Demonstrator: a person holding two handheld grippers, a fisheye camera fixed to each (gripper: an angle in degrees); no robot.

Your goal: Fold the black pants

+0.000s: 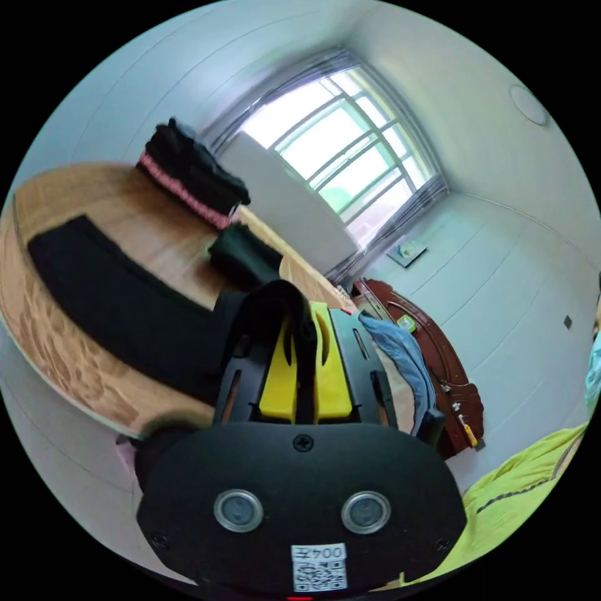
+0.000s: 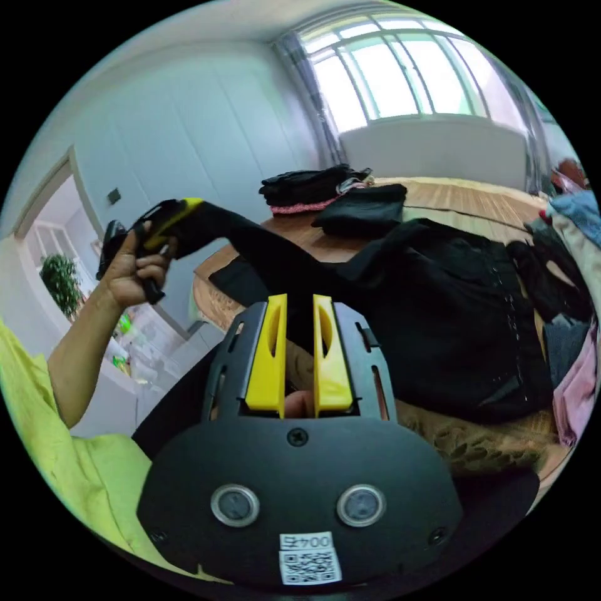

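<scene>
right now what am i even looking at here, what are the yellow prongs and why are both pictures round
These are two fisheye cameras, one riding on each hand-held gripper, so both pictures look round and bent. The yellow prongs are each gripper's two jaws. In the left gripper view, the left gripper is shut on a fold of the black pants, which trail across the wooden table. In the right gripper view, the right gripper has black cloth between its jaws, though I cannot tell if they press on it. There, a person's hand lifts the other gripper with the pants. Behind lies a stack of folded clothes.
</scene>
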